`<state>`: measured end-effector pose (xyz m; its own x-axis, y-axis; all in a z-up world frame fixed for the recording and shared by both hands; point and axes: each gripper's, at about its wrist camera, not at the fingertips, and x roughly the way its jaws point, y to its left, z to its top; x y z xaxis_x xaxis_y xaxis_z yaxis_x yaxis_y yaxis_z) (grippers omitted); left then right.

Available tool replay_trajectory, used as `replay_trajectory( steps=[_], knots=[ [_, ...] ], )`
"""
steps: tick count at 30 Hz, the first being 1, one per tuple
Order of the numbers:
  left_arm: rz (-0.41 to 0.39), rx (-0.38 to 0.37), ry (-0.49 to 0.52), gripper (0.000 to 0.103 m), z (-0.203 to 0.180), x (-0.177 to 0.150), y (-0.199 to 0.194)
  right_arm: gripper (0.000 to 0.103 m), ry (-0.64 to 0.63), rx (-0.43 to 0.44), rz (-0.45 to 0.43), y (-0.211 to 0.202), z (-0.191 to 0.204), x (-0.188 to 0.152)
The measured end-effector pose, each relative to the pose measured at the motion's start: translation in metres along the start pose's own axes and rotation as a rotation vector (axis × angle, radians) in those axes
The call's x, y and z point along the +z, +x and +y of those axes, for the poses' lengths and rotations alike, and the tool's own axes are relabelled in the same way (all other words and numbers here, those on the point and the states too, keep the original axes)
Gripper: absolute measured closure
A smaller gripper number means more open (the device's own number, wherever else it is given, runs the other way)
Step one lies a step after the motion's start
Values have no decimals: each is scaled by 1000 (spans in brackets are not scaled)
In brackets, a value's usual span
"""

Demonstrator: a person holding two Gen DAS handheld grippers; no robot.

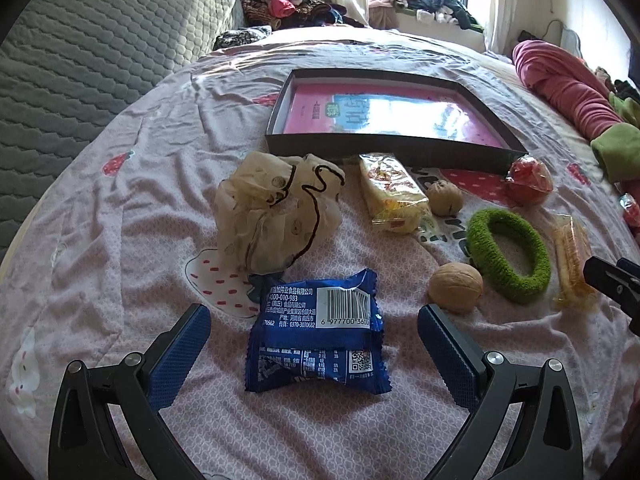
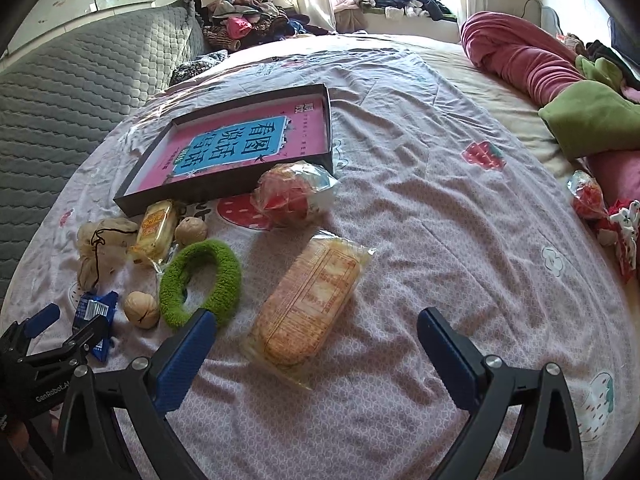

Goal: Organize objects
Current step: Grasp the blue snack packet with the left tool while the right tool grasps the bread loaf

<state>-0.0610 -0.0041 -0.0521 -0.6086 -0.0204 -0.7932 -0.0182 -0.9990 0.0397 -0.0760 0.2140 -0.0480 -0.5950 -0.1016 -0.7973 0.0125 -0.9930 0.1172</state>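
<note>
Blue snack packet [image 1: 318, 334]: lies flat on the bed sheet [image 1: 120, 240], barcode side up, right between the fingers of the left claw [image 1: 314, 338]; likely light, crinkly and slippery, with something soft or brittle inside, so best taken across its middle with a gentle squeeze, not by the sealed ends.
Left claw: wide, holding nothing, fingers on either side of the packet and apart from it.
Cracker pack [image 2: 310, 304]: lies at a slant on the sheet ahead of the right claw [image 2: 316, 340]; clear wrap looks slick and the crackers would probably break, so a light grip across the short width suits it.
Right claw: wide, holding nothing; its left finger overlaps the green hair band [image 2: 200, 284] in view, and I cannot tell whether they touch.
Walnuts [image 1: 456, 286]: hard and round, apt to roll or slip out of a pinch.
Cloth pouch [image 1: 276, 208]: soft and crumpled; contents hidden.
Black tray [image 1: 384, 146]: shallow, a pink book lying inside, likely the place for the things.
Hard to make out: glare washes out the book cover in the left view; the red wrapped item [image 2: 292, 196] by the tray corner is unclear through its film.
</note>
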Motion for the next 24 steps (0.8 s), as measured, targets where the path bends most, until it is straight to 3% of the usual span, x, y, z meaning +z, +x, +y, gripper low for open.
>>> replay_trajectory(
  steps=[9, 18, 24],
  knots=[
    [6, 2, -6, 1, 2, -2, 12, 11, -27, -14, 33, 16, 7, -1],
    [30, 8, 2, 10, 2, -3, 25, 25, -29, -19, 69, 29, 8, -2],
    [41, -3, -1, 27, 0, -3, 28, 39, -53, -8, 67, 30, 13, -3]
  ],
)
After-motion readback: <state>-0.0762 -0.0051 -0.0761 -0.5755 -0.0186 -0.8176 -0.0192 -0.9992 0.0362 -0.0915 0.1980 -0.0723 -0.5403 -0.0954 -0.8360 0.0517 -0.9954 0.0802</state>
